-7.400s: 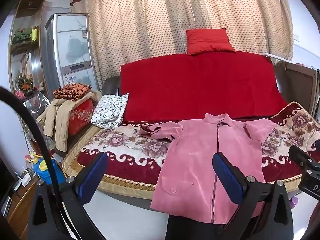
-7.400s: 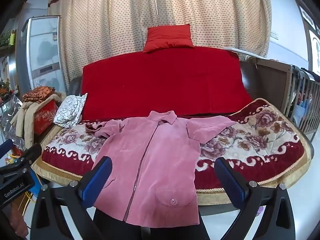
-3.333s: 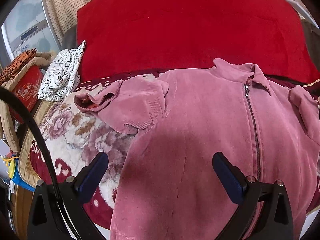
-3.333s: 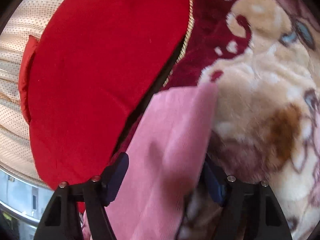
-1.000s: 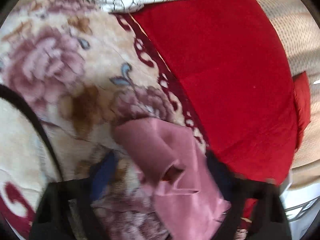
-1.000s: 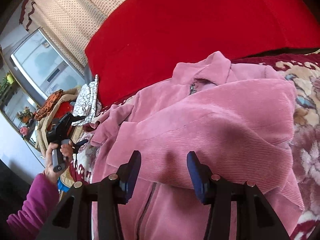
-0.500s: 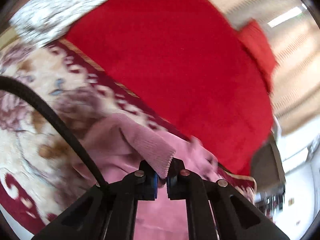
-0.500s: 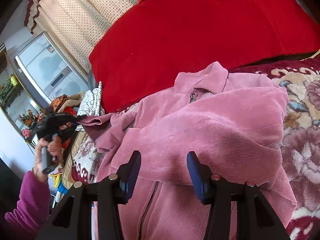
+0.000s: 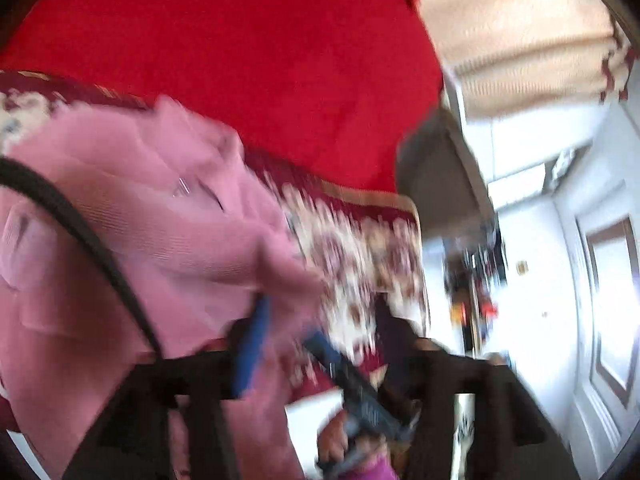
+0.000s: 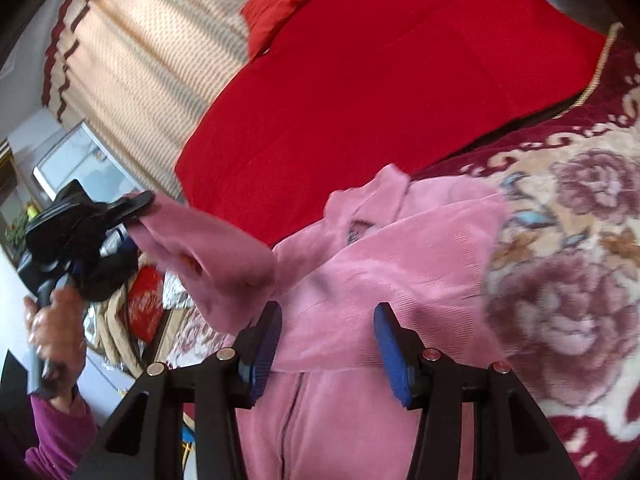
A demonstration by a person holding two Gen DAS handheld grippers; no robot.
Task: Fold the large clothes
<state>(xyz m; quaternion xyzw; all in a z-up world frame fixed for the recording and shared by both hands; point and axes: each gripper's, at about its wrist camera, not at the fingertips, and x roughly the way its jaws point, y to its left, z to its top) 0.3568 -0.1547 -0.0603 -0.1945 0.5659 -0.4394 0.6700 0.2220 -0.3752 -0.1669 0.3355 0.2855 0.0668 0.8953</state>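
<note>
Left wrist view, blurred: one pink jacket (image 9: 132,240) lies on the floral blanket (image 9: 360,248), whose right edge borders open floor. Left hand-held gripper (image 9: 320,344) jaws are opening; whether cloth remains between them cannot be told.

Right wrist view: the left hand-held gripper (image 10: 138,210) touches one raised sleeve (image 10: 208,256). Right hand-held gripper (image 10: 326,340) is parted, empty, above the jacket (image 10: 360,280); blanket (image 10: 568,280) is bare to the right.

- Jacket (image 10: 360,288): pink, fine-ribbed.
- Sofa cover (image 10: 380,92): plain red.
- Blanket (image 10: 568,264): cream with maroon roses.
- Curtain (image 10: 152,48): beige, dotted.
- Gripper pads (image 10: 390,354): blue.
</note>
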